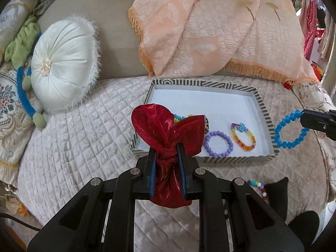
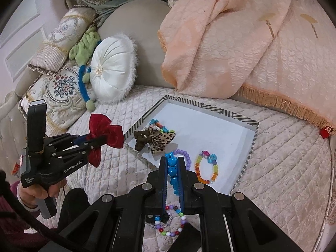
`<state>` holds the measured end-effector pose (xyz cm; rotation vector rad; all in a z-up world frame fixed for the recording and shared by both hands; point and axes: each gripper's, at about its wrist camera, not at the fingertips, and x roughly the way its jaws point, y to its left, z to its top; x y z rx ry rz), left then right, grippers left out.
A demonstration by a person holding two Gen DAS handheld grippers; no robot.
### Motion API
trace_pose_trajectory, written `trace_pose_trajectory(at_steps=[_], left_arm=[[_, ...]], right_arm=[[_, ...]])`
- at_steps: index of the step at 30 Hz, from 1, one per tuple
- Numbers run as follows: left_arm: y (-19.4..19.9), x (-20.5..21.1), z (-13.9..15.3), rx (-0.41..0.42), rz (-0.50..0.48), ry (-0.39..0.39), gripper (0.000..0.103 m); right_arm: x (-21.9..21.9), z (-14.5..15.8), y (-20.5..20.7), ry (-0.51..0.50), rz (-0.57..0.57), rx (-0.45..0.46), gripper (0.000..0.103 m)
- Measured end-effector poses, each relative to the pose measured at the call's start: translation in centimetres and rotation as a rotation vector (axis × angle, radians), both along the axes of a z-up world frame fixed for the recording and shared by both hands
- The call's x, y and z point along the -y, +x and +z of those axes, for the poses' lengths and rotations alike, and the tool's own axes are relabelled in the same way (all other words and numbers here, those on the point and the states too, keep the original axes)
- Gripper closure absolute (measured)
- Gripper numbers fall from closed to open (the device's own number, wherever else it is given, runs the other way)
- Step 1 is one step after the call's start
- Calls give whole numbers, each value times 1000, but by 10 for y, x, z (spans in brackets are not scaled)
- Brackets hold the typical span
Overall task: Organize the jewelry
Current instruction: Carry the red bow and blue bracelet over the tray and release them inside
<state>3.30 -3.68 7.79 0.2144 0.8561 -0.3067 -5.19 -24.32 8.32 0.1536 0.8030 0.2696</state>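
**Both grippers loaded beside the striped tray**

Currently two pieces are held for the striped tray (image 2: 210, 107), which lies on the quilted bed cover (image 2: 283, 147). The left gripper (image 1: 167, 147) is closed narrowly on the knot of a red bow (image 1: 159, 124), held above the tray's near left corner. The right gripper (image 2: 172, 163) is clamped on a blue bead bracelet (image 1: 290, 129), whose loop hangs free just outside the tray's right wall.

Inside the tray, a purple bracelet (image 2: 185, 156) and a rainbow bracelet (image 2: 206, 168) lie side by side near the front wall; a leopard bow (image 2: 160, 139) and a dark brown hair piece (image 2: 141, 139) sit by the left wall, with more coloured beads behind them. A multicoloured bead bracelet (image 2: 170, 222) is left on the cover, in front of the tray.

The step would be done best if the blue bracelet were carried over the right wall and lowered onto bare white floor beside the other bracelets before release, so the loop is laid flat and not draped over the rim. The red bow would be better set with the bows at the left. The padded cover is judged soft, so the light tray could tip if its wall is pressed.

Behind the tray, a peach fringed blanket (image 2: 220, 42) and a round white cushion (image 2: 112, 67) rest against the headboard.
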Motion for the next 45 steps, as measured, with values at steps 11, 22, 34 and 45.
trace_pose_trajectory(at_steps=[11,22,34,45], left_arm=[[16,9,-6,5,10,17,86],[35,13,-15,-17,21,27,86],[120,22,-28,-192,54,-131,86],[171,64,-77,-285,56,-141,86]], right_arm=[[11,-13,19,20,-12,-29,95],[19,-23,42,34,-25,-53,95],[23,-44,98,47,-46,-92,95],[45,-93,154,71,-134,-179,95]])
